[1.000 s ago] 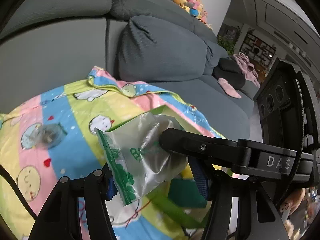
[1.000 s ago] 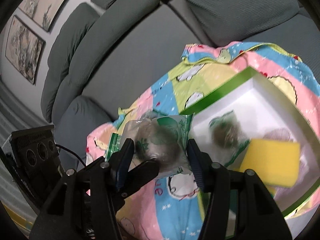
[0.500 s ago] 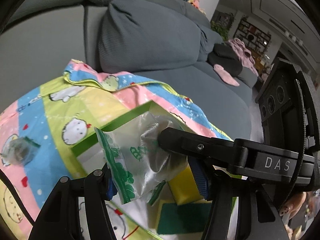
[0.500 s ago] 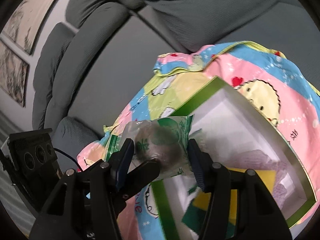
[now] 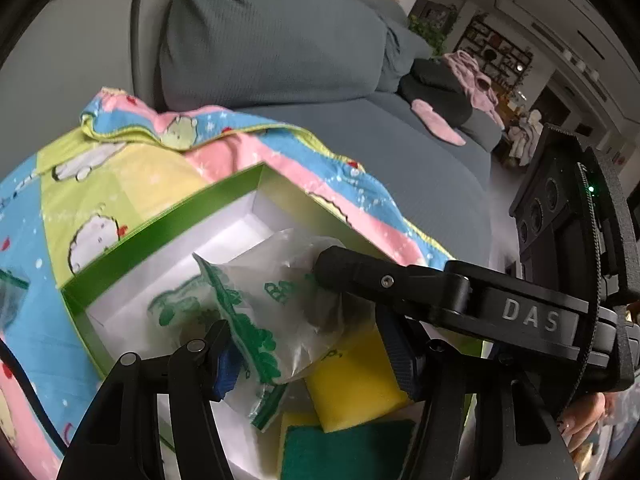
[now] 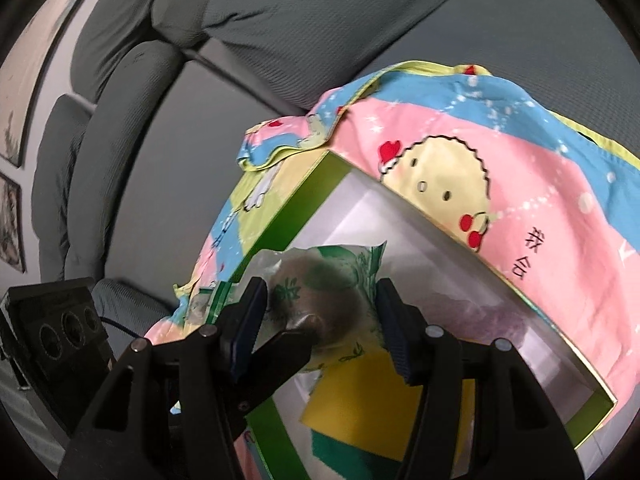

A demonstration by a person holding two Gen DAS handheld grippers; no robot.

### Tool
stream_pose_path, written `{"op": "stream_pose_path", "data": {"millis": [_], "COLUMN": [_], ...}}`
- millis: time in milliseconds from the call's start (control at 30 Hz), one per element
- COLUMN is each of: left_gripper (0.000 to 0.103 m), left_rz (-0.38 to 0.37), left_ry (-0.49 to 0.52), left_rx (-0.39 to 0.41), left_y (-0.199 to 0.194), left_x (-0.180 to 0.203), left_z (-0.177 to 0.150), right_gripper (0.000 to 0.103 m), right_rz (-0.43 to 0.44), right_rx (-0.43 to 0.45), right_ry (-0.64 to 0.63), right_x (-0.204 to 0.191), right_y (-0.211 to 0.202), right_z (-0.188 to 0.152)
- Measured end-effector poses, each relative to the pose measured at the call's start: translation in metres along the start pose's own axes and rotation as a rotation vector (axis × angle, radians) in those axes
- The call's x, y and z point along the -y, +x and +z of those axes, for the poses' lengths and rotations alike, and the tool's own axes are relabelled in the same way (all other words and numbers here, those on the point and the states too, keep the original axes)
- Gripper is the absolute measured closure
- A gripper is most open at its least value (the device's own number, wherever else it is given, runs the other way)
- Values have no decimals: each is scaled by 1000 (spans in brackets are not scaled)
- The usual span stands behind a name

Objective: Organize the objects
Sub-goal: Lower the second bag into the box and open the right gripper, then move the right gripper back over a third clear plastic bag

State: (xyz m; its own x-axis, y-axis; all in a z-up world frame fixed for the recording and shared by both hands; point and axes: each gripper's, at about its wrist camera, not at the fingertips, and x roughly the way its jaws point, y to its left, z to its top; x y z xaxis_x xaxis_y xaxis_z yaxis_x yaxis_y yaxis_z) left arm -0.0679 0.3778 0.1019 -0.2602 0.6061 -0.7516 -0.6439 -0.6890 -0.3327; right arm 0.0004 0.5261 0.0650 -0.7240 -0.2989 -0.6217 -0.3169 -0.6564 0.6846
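I see a clear plastic pouch (image 5: pixel 276 304) printed in green, holding a dark round lump, hanging above the open green-rimmed box (image 5: pixel 160 236). Both tools grip it together. My left gripper (image 5: pixel 312 344) has its jaws partly spread with the pouch between them; its left pad touches the green sealed strip, but I cannot tell whether the right pad presses. In the right wrist view the pouch (image 6: pixel 324 292) sits between the jaws of my right gripper (image 6: pixel 320 328), which pinch its bulge from both sides. The left tool's finger crosses in front of it there. The pouch's sealed strip runs diagonally, from upper left down to lower right. Below, inside the box, lie a yellow sponge (image 5: pixel 352 380) and a green scouring pad (image 5: pixel 344 452). The box rests on a colourful cartoon blanket (image 5: pixel 120 168) spread over a grey sofa (image 5: pixel 272 40).
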Motion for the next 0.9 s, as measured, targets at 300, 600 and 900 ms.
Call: {"op": "stream_pose_path", "data": {"millis": [300,600,900], "left_gripper": [41,41,41], "left_rz": [39,66,136], "left_ry": [8,-16,-65], "left_rx": [-24,27,117], "left_y": [1,-34,-99], "left_x": [8,1,-21], "left_z": [-14,-17,-39], "right_gripper": [48,47,36], "right_rz": [-158,-177,-97], "right_rx": [-9,27,124], "right_ry": [13,6,-15], "right_x": [16,12,2], "right_y": [10,10,-1], "right_z": [-1,-4,-8]}}
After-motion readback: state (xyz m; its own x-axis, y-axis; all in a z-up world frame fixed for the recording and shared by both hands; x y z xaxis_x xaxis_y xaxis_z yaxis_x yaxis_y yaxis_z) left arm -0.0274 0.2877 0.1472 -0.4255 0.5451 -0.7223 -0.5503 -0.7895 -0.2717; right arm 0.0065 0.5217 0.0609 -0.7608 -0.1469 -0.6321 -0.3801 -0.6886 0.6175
